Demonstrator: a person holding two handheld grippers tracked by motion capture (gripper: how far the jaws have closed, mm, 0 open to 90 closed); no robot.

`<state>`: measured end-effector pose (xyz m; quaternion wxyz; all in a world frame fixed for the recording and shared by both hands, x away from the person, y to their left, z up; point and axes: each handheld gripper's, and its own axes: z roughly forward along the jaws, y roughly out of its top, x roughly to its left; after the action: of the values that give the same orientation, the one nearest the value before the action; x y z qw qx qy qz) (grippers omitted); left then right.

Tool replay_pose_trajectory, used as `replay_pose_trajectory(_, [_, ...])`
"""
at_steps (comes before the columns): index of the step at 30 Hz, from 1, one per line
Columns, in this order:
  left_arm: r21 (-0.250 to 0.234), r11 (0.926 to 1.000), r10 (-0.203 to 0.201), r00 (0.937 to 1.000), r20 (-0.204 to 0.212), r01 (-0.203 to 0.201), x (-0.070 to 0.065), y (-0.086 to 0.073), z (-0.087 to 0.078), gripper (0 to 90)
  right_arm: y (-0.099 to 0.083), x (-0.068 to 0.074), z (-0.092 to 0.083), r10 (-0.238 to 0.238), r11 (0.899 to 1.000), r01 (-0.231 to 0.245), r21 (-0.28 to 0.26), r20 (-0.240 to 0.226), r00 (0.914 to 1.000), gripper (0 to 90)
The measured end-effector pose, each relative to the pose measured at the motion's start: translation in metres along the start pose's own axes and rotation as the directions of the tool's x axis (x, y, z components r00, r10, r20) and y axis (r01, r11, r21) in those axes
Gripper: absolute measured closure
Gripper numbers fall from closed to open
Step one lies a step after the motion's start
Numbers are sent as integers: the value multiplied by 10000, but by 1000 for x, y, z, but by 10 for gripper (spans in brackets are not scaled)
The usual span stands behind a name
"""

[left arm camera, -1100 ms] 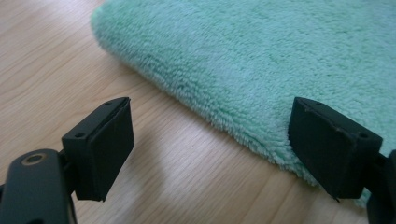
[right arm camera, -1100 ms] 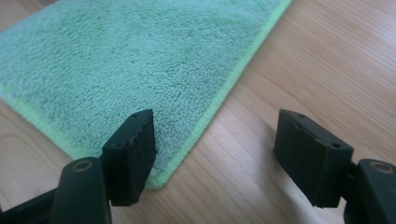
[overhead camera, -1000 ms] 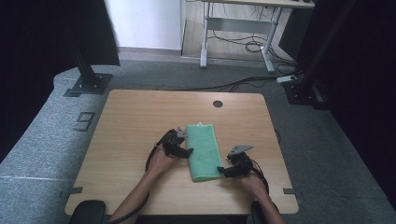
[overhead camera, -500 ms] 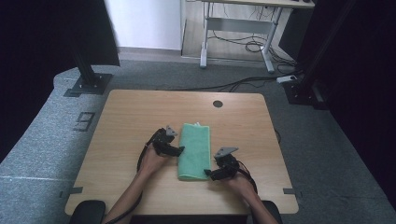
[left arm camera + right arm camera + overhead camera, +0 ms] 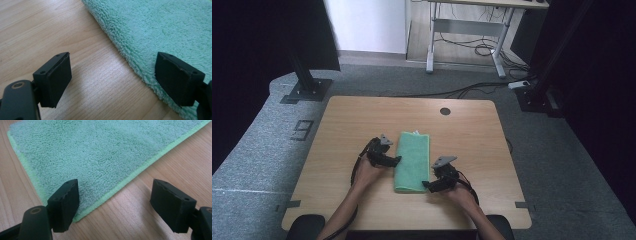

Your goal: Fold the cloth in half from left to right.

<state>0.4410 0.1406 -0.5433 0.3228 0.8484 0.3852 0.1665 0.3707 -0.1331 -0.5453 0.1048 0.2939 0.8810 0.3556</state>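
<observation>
Both hands have drawn back toward six o'clock, the right gripper [image 5: 428,187] just opening wider, the left gripper [image 5: 395,161] gaping, both empty beside the folded green towel [image 5: 413,161] mid-bench [image 5: 342,120]; folding looks done or between folds.

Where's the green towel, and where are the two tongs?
green towel [image 5: 413,160], high view, middle of the folded cloth.
left tongs [image 5: 398,160], high view, at the tips beside the towel's left edge.
right tongs [image 5: 426,185], high view, at the tips by the towel's near right corner.
</observation>
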Motion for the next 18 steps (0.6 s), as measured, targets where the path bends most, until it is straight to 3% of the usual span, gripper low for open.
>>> replay_pose_trajectory(5, [-155, 9997, 170, 9998, -52, -171, -4, 2, -5, 144, -1, 1, -2, -36, 9999, 34, -167, -88, 10000, 244])
replay_pose_trajectory(9, [-368, 9990, 252, 9996, 93, -248, -5, 1, -19, 144, -2, -2, -11, -74, 9982, 66, -592, -128, 9999, 224])
replay_pose_trajectory(12, [-631, 9980, 77, 9993, 362, -54, -2, -3, -34, 142, -4, -5, -18, 26, 9965, -26, -836, -5, 10000, 201])
replay_pose_trajectory(18, [-841, 9964, -83, 9976, 684, 140, 0, -16, -58, 139, -11, -16, -28, 276, 9966, -261, -777, 179, 9995, 156])
